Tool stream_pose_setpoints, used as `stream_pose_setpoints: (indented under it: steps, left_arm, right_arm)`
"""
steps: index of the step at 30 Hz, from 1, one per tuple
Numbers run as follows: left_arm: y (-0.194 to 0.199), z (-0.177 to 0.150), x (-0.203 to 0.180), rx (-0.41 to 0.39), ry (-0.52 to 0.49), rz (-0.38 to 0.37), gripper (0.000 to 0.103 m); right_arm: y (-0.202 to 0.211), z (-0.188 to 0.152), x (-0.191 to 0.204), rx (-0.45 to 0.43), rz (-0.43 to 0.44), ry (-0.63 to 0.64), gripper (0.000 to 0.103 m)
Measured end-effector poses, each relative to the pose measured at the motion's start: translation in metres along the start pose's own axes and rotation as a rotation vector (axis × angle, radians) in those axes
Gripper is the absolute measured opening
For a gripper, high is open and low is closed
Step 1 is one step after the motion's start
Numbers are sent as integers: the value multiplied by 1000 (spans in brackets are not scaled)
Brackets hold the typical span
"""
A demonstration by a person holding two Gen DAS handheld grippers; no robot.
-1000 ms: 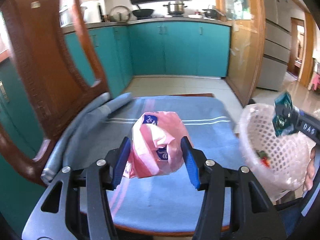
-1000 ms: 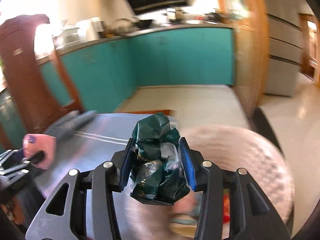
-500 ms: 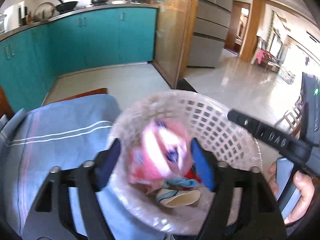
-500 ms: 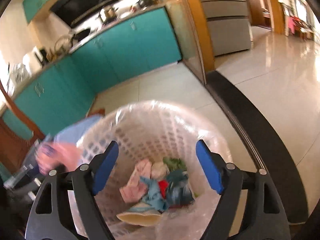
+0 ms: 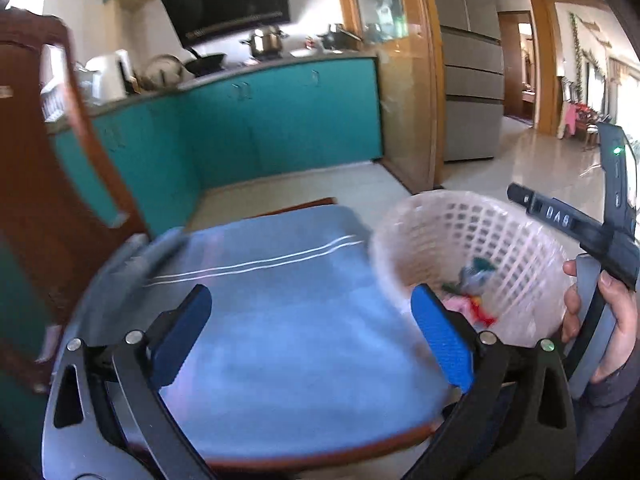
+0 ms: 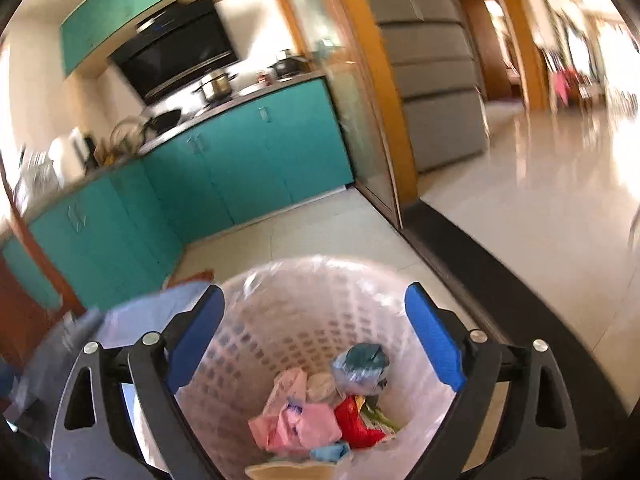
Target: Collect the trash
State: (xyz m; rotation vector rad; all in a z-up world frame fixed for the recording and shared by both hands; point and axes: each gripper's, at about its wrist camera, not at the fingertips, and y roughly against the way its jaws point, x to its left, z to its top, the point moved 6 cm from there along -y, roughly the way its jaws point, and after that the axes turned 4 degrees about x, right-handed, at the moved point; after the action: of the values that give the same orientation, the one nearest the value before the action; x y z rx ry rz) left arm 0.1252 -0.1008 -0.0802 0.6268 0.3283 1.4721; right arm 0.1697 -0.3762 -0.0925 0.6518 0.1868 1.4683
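You face a kitchen: teal cabinets along the far wall, a dark range hood above, pale glossy floor tiles right, a wooden chair left.

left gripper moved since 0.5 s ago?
Yes. The left gripper was over the basket with the pink bag; now it is open and empty over the blue cushion, with the basket off to its right.
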Motion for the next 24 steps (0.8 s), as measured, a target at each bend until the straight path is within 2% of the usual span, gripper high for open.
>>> stream_pose_setpoints:
  steps: [3,5,7,11,14,18,24]
  left_arm:
    - [27,-13,33,-21,-5,76,100]
    - [44,-22,59,-22,28,129,100]
    - [57,-27,79,-28,77,144,100]
    - [88,-32,106,-75,155,152,100]
    - [101,-34,111,-91,166,150,100]
    - [112,-35,109,-113,166,141,100]
    - [121,-33,100,-137,160,102,100]
  right_arm:
    - [23,-29,32,26,36,85,90]
    - [55,-47,61,36,76,159,92]
    - [90,-55,86,4,83,217,100]
    - [142,-51,129,-75,86,321,100]
    - [169,-41,151,-127,102,349,100]
    - [189,-40,160,-138,120,340,100]
    - [212,-46,166,-167,88,396,100]
